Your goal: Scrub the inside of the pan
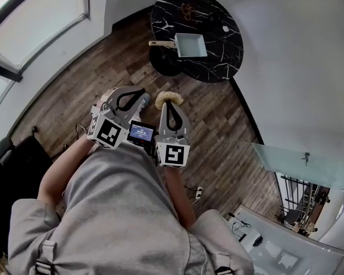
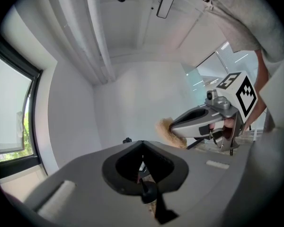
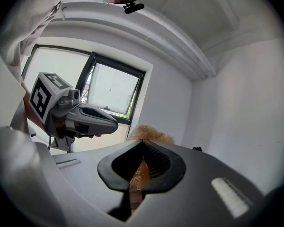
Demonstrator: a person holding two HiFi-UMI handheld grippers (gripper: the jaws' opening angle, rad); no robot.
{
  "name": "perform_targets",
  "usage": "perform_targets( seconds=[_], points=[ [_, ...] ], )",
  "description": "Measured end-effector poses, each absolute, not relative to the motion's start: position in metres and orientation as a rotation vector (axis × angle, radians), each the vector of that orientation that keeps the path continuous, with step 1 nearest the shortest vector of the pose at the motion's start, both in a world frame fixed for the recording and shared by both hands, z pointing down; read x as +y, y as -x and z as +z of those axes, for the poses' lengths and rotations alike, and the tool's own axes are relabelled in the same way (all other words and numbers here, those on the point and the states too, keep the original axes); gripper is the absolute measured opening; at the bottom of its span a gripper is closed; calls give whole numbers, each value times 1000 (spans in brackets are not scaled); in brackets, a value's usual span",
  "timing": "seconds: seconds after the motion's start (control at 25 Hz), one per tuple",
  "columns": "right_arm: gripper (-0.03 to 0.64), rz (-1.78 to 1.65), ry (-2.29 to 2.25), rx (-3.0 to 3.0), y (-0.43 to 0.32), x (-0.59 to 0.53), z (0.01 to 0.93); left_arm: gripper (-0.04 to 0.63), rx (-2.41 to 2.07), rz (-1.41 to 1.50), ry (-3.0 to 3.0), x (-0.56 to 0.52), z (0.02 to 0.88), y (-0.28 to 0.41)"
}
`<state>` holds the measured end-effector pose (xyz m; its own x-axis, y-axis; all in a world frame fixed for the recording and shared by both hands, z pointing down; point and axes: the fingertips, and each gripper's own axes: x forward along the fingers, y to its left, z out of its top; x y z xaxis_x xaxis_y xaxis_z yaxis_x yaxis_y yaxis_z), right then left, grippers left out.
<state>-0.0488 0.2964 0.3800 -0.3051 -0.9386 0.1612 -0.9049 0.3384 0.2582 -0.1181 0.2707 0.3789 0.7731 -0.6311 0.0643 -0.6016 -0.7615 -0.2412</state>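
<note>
Pinching one tan scrubber [image 1: 169, 98], right claw [image 1: 168, 105]; left claw [image 1: 141, 100] closed; one pan [image 1: 190, 45] on one table [image 1: 221, 16].

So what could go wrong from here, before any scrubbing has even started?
The scrubber sticks out well past the tips of the right tool, so it may slip free under pressure. The pan lies unheld near the edge of the small table, with the left tool shut and away from its handle; scrubbing could shove it off.
</note>
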Motion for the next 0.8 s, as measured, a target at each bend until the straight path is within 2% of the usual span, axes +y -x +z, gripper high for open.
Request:
perform_targets(
  seconds=[0.8],
  points=[
    [14, -130, -1621, -2317, 55, 291, 384, 2, 978, -207, 2773, 259, 378, 119]
  ],
)
